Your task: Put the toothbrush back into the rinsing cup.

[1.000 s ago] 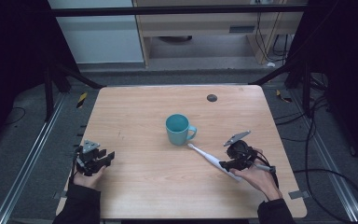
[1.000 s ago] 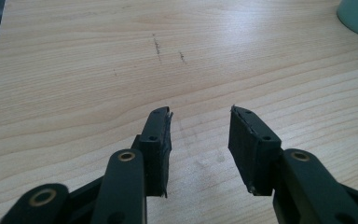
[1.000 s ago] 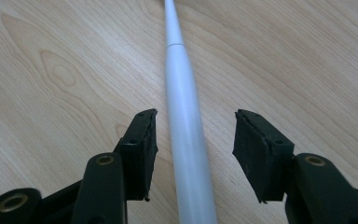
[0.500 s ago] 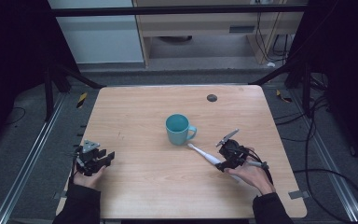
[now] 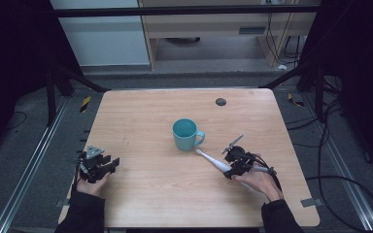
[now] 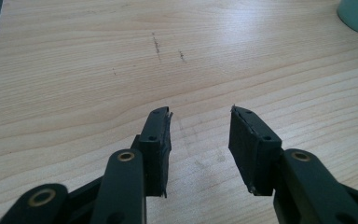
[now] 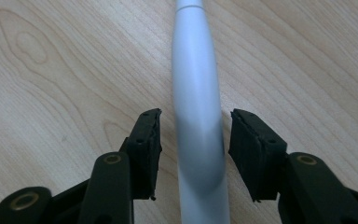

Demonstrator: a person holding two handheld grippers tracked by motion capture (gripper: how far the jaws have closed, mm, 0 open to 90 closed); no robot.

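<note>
Toothbrush (image 7: 198, 107) flat on table (image 5: 150, 194), between right hand-held gripper (image 7: 193, 135) jaws, closing but not yet pressing, left hand-held gripper (image 6: 200, 135) released

The table (image 5: 141, 111) has a pale wooden top with plain grain and a few faint dark scuffs toward its left half. A teal mug (image 5: 186, 134) stands upright near the middle with its handle turned to the right, and a white electric toothbrush (image 5: 212, 161) lies flat just beside it, slanting from near the mug's base toward the near right corner. A small dark round spot (image 5: 220, 101) sits near the far edge, well apart from both.
</note>
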